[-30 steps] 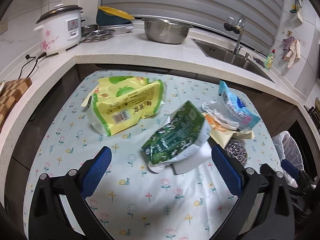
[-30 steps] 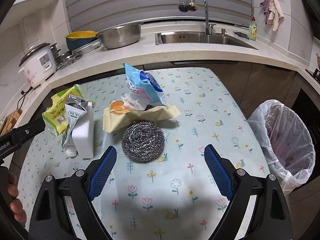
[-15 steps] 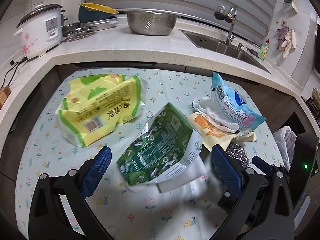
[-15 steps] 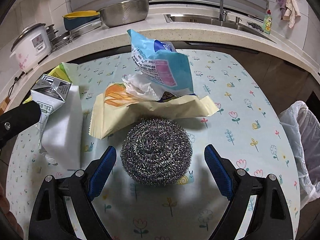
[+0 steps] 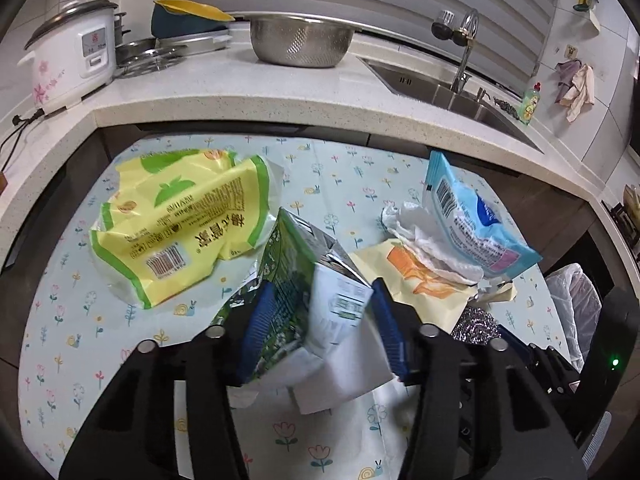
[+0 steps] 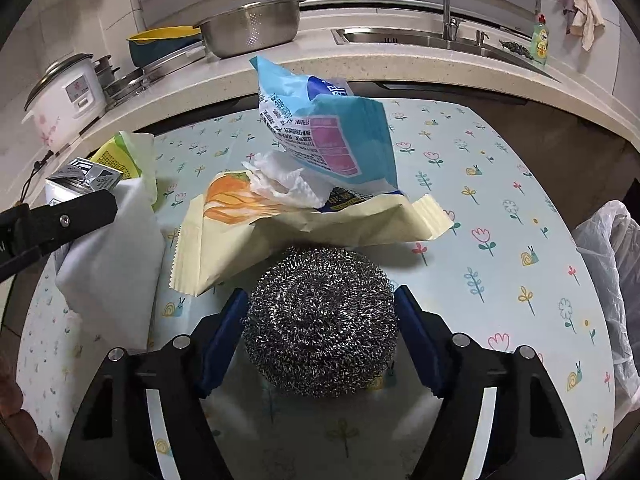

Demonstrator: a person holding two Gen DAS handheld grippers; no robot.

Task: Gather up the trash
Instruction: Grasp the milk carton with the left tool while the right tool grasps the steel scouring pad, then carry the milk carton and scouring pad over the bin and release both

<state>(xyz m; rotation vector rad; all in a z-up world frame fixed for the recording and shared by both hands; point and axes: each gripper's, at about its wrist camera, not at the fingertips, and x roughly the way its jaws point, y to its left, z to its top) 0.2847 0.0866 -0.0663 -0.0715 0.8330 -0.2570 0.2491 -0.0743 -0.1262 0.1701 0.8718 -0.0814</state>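
On the flowered tabletop (image 6: 500, 184), trash is being grasped. The green carton (image 5: 304, 280), lying with its long axis pointing away, gabled end far, is bracketed by the closing left tongs (image 5: 320, 328). The round steel scourer (image 6: 320, 320), without long axis, is touched by the closing right tongs (image 6: 320, 340). A lift toward the lined bin (image 6: 612, 280) is judged next.

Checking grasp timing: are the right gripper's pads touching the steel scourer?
Cannot tell. In the right wrist view the closing right gripper brackets the steel scourer; both blue pads sit at its fuzzy edge, neither gap nor contact plain.
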